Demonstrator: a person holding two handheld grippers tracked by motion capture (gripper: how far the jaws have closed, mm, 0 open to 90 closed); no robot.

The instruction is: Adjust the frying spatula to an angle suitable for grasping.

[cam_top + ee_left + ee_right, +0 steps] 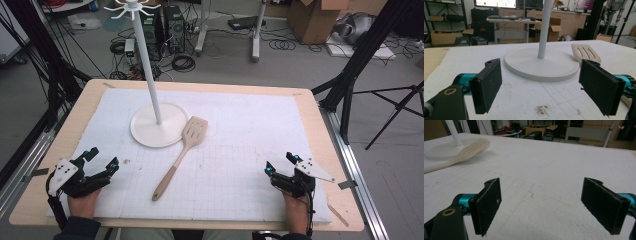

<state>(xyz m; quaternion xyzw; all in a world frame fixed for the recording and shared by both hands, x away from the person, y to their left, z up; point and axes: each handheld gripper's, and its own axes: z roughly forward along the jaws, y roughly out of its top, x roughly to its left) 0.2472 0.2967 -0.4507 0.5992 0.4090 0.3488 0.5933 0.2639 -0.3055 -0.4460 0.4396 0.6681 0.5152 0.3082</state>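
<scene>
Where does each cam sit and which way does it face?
High view: above the person's side, looking forward and down on the table; both hands and grippers show.
Left gripper view: along its open jaws toward the white stand.
Right gripper view: along its open jaws across the mat.
Shared: the wooden spatula, in all three.

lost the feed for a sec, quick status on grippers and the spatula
Left gripper open, empty, near table edge. Right gripper open, empty. Wooden spatula flat on mat, head resting against white stand base. Nothing between grippers and spatula.
</scene>
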